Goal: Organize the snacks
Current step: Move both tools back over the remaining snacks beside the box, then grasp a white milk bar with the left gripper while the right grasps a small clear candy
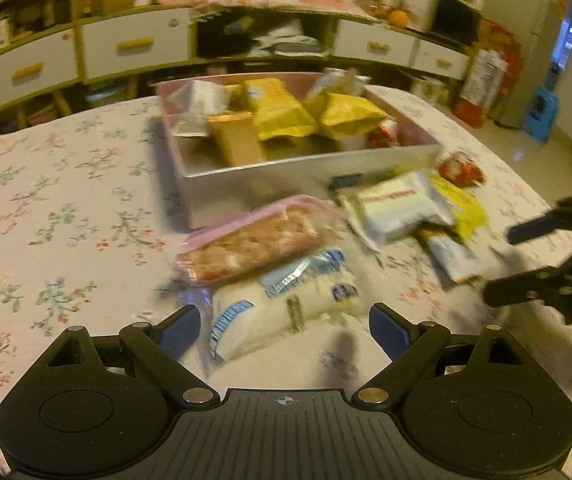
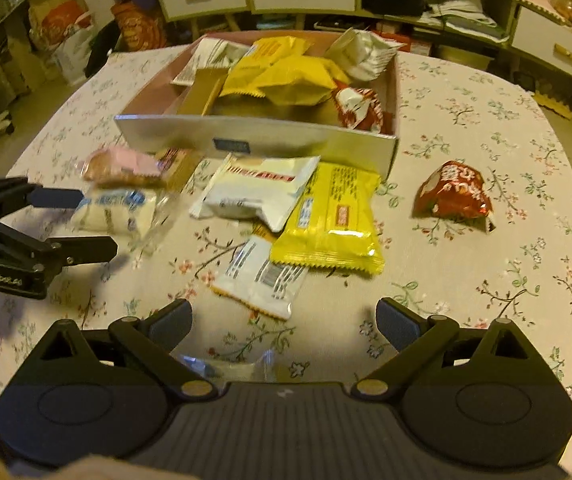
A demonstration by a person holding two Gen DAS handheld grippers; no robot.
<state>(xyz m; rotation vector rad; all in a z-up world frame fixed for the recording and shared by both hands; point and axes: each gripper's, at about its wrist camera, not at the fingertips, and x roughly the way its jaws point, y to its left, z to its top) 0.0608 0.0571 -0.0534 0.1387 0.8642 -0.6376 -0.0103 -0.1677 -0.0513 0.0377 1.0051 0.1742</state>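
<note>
The open box [image 2: 262, 140] sat on the flowered tablecloth [image 2: 486, 280], already holding yellow and white packets. Before its front wall the loose snacks lay scattered: a pink-wrapped cake [image 1: 246, 240], a white-and-blue packet [image 1: 290, 300], a white pack [image 2: 258, 190] overlapping a yellow one [image 2: 332, 224], and a red packet [image 2: 454, 194] off toward the box's right corner. The left gripper [image 1: 284, 330] hovered spread wide, empty, the white-and-blue packet just ahead between its fingers. The right gripper [image 2: 284, 322] was likewise wide open, holding nothing, a small white wrapper [image 2: 260, 276] just beyond its tips.

Left view motion-blurred, pink-wrapped snack [image 1: 246, 240] print unreadable; clear packet [image 2: 226, 368] partly behind right gripper body.
</note>
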